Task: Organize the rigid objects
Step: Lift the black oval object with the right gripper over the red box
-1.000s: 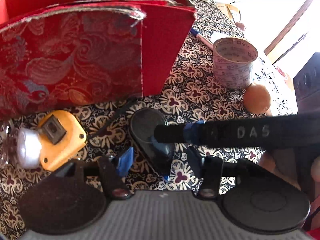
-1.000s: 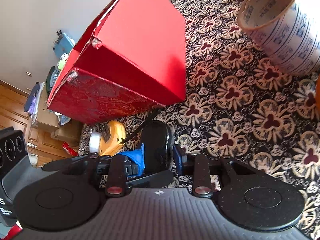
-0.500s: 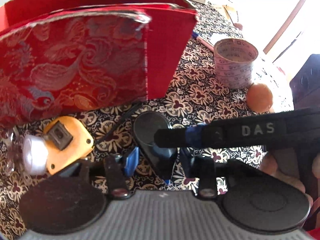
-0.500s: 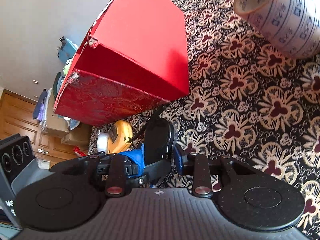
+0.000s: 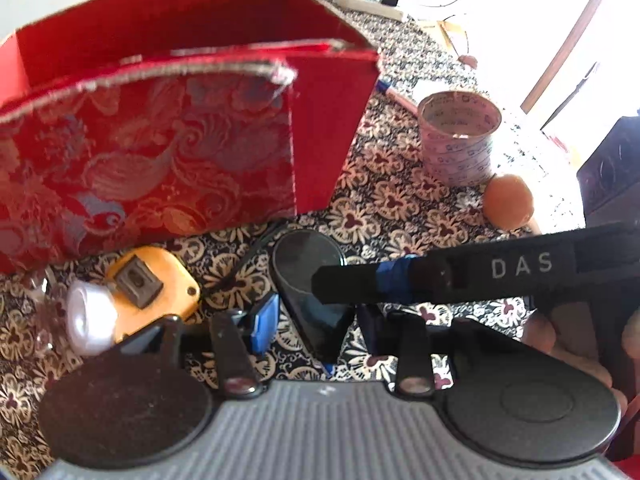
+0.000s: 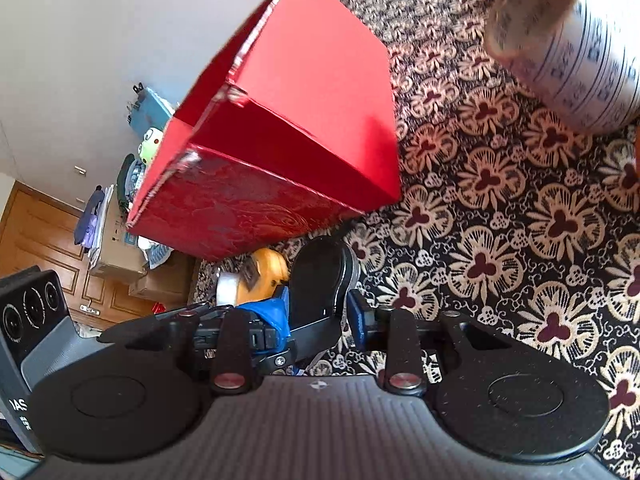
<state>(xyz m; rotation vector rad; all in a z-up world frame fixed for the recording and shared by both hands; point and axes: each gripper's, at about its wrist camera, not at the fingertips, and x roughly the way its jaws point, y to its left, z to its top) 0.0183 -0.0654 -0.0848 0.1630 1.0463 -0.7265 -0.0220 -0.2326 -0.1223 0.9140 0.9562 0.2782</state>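
**Inspector:** Left wrist view: the black oval case (image 5: 304,272) lay on the patterned cloth (image 5: 400,200), just in front of the red box (image 5: 160,152), near its plain red corner.

**Clerk:** Grippers?

**Inspector:** The left gripper (image 5: 316,328) was partly closed with the case between its fingers. I could not tell whether its pads were touching the case. The right gripper (image 6: 316,314) was clamped narrowly on that same case.

**Clerk:** Any writing?

**Inspector:** "DAS" lettering (image 5: 520,267) showed in white on the right gripper's finger. The printed tape roll (image 5: 460,140), off the box's right side, was illegible. A yellow device (image 5: 156,284) lay below the box's brocade face.
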